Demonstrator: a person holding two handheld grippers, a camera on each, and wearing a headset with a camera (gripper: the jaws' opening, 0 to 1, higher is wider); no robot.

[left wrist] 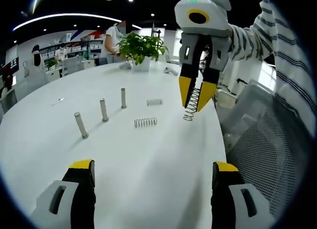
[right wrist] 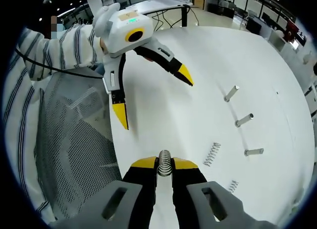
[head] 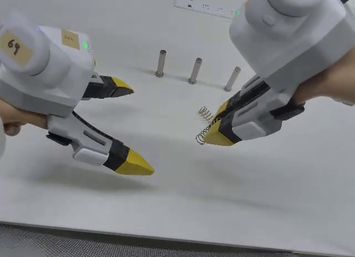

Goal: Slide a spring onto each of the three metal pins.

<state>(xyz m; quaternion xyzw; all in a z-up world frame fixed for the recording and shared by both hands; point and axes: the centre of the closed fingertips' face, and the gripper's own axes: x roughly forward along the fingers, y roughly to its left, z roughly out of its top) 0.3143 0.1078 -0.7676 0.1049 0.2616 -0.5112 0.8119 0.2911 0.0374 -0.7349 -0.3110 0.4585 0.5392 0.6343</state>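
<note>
While left tongs [head: 135,129] gape, right tongs [left wrist: 194,101] clamp one spring [left wrist: 189,114].

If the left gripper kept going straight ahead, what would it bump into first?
Probably the white table, by the nearer loose spring. The held spring in the right gripper hangs close beside that line, so I'm unsure.

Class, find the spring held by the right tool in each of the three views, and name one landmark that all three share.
Head view: spring right of centre, pinched in the right tool, below the three metal pins.
Left gripper view: spring upper right of centre, between the right tool's yellow tips.
Right gripper view: spring bottom centre, seen end-on between the tool's own tips.
Shared landmark: the three metal pins in a row.
</note>
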